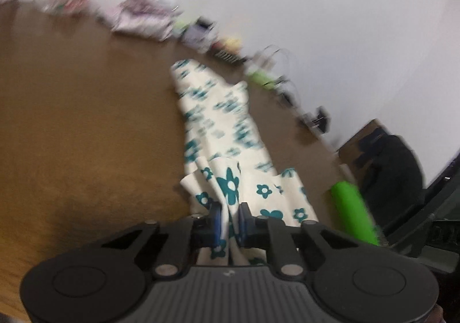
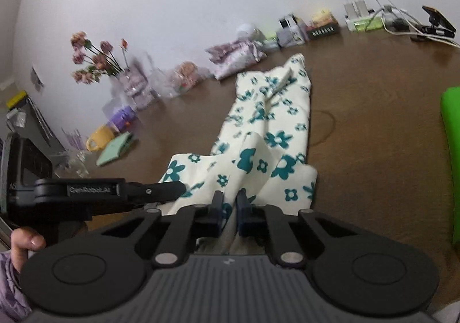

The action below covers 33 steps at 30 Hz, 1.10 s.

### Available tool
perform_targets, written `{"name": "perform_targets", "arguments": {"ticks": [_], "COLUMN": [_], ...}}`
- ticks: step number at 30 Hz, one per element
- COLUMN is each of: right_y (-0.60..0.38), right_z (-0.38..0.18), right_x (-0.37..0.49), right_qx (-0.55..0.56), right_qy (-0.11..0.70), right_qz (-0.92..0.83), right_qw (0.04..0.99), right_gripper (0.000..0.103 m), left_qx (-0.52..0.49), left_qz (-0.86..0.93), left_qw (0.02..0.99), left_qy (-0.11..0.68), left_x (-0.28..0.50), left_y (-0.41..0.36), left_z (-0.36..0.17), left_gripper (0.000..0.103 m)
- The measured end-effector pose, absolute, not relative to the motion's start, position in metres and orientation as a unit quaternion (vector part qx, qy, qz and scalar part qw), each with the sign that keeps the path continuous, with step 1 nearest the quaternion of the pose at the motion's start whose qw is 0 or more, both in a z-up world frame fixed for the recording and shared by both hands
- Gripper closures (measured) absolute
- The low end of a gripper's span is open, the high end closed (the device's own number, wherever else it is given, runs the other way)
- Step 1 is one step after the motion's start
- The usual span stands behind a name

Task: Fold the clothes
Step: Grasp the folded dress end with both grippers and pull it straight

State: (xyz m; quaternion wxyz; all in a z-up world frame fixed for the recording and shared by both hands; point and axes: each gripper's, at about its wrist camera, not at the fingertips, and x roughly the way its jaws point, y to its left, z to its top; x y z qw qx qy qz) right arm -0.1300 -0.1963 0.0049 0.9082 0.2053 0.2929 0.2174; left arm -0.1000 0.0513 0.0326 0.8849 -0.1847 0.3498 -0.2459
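Note:
A white garment with teal flowers [image 1: 218, 127] lies stretched along the brown table [image 1: 86, 121], away from me. My left gripper [image 1: 230, 212] is shut on its near edge, with cloth bunched between the blue pads. In the right wrist view the same garment [image 2: 273, 133] runs toward the wall. My right gripper [image 2: 229, 205] is shut on another part of the near edge. The left gripper's body [image 2: 95, 196] shows at the left of that view, close beside the right one.
Along the wall stand a vase of pink flowers [image 2: 97, 61], folded lilac clothes [image 2: 235, 59], small boxes [image 2: 322, 26] and chargers with cables [image 2: 373, 15]. A bright green object [image 2: 452, 156] is at the right, also in the left wrist view [image 1: 353, 210]. A dark chair [image 1: 394, 173] stands beyond the table edge.

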Motion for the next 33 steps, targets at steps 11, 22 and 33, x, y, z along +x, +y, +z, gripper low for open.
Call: {"name": "perform_targets", "arguments": {"ticks": [11,22,33], "right_y": [-0.225,-0.192,-0.184], "right_z": [-0.021,0.001,0.036], "right_x": [-0.11,-0.121,-0.166], "right_qx": [0.305,0.137,-0.033], "right_qy": [0.32,0.29,0.208], "right_qz": [0.187,0.149,0.24], "right_qw": [0.877,0.935,0.948], "right_gripper": [0.094,0.088,0.059], "left_qx": [-0.243,-0.163,-0.116], "left_qz": [-0.266,-0.271,-0.278], "left_qw": [0.844,0.876,0.881], "left_qy": [0.397,0.364,0.365], "left_x": [-0.053,-0.064,-0.064], "left_y": [0.051,0.037,0.031], "left_z": [-0.011,-0.008,-0.003], "left_gripper": [0.09,0.087,0.087]}}
